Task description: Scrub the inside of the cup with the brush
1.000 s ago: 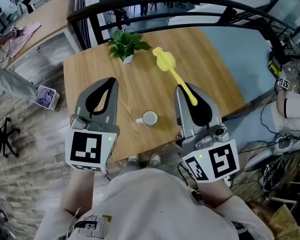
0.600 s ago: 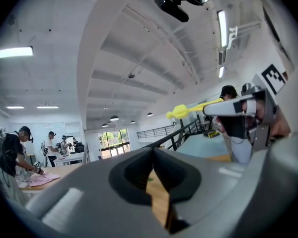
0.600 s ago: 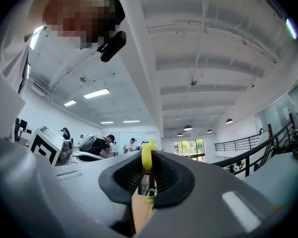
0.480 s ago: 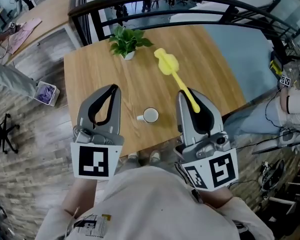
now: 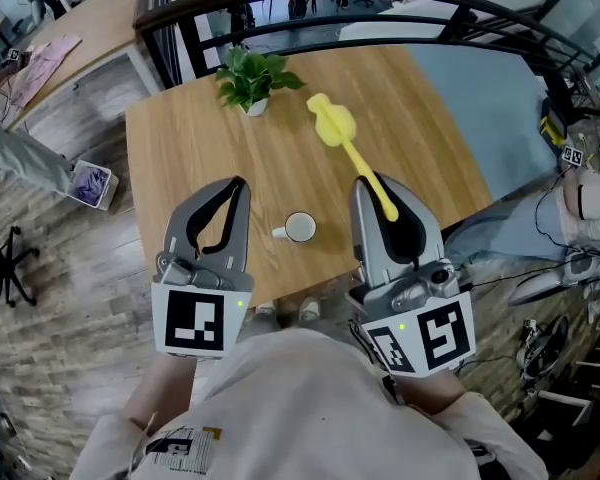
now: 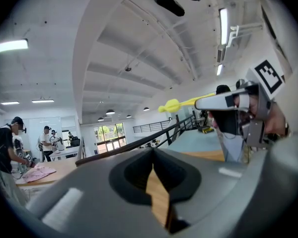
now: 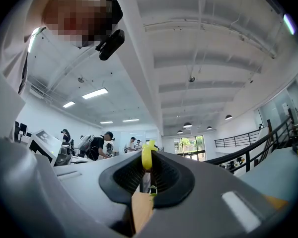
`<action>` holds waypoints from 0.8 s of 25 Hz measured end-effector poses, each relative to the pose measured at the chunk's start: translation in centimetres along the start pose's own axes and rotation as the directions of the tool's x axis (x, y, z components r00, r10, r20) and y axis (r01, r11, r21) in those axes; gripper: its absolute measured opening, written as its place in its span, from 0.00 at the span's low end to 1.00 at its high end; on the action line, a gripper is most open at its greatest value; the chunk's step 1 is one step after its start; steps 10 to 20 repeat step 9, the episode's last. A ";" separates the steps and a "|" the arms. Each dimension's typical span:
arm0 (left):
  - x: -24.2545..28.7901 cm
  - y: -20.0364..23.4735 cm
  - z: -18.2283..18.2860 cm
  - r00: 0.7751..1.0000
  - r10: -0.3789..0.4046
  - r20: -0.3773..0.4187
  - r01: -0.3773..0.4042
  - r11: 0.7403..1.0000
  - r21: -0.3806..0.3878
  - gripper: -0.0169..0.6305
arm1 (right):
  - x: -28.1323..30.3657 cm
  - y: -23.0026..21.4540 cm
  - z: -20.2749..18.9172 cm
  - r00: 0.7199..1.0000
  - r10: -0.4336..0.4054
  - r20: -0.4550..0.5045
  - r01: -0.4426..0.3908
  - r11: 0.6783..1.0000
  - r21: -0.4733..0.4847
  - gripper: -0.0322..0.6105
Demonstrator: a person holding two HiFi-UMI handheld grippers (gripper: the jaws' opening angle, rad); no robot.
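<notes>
1. Bright yellow, the brush (image 5: 333, 124).
2. Plain white, the cup (image 5: 300, 229).
3. Pale wood grain on the table (image 5: 180, 158).
4. Green plant (image 5: 250, 76), white pot (image 5: 253, 109).
5. Grey left gripper (image 5: 236, 186) and right gripper (image 5: 364, 183), black-and-white square markers (image 5: 195, 321).

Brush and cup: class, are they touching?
Apart. The head view shows bare table between the cup and the brush, whose handle sits in the right gripper.

Wooden table (image 5: 180, 158); grey plank floor (image 5: 60, 298); black railing (image 5: 450, 6); white ceiling (image 6: 114, 43), strip lights (image 6: 9, 45).
</notes>
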State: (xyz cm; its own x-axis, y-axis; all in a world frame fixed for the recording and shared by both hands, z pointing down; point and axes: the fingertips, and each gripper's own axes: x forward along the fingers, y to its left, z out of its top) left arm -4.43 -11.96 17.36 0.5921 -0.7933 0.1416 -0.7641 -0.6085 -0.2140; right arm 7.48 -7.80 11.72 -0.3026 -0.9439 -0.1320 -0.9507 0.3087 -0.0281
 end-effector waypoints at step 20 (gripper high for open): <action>-0.3 -0.2 0.3 1.000 -0.019 0.014 0.019 0.998 -0.052 0.03 | -0.2 0.1 -0.8 1.000 -0.002 -0.027 0.001 1.000 -0.014 0.10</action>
